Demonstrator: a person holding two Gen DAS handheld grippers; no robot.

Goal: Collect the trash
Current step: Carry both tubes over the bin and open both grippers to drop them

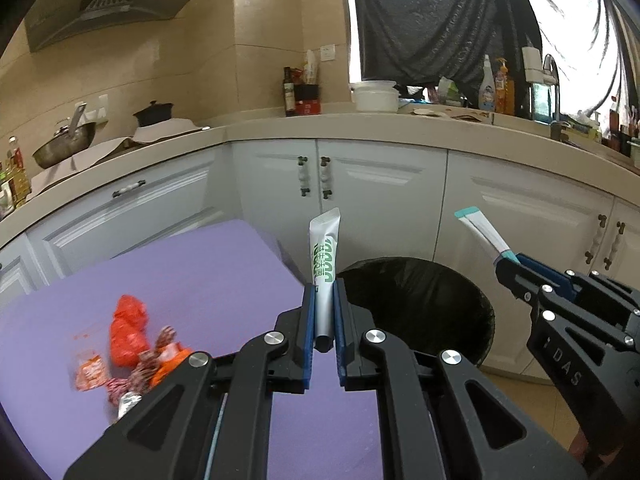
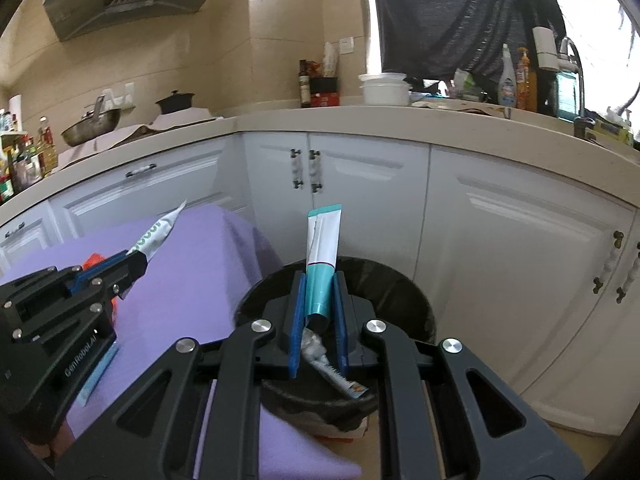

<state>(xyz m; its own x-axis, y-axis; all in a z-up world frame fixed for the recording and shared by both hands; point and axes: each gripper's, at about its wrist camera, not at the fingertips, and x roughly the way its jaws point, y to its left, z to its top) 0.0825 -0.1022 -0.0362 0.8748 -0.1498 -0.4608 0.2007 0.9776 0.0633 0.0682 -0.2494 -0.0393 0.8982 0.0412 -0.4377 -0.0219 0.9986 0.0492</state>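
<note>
My left gripper [image 1: 324,312] is shut on a white tube with green lettering [image 1: 325,256], held upright over the purple table's [image 1: 224,280] right edge, beside the black-lined trash bin [image 1: 420,308]. My right gripper [image 2: 318,312] is shut on a white and teal tube [image 2: 322,248], held above the bin [image 2: 400,292]. Each gripper shows in the other's view: the right one [image 1: 508,268], the left one [image 2: 138,260]. A crumpled wrapper [image 2: 328,368] lies in the bin.
On the table lie a red bag [image 1: 128,328], orange packets [image 1: 90,372] and patterned wrappers [image 1: 148,364]. White cabinets [image 1: 384,196] and a countertop with pots and bottles stand behind. Tan floor shows to the right of the bin.
</note>
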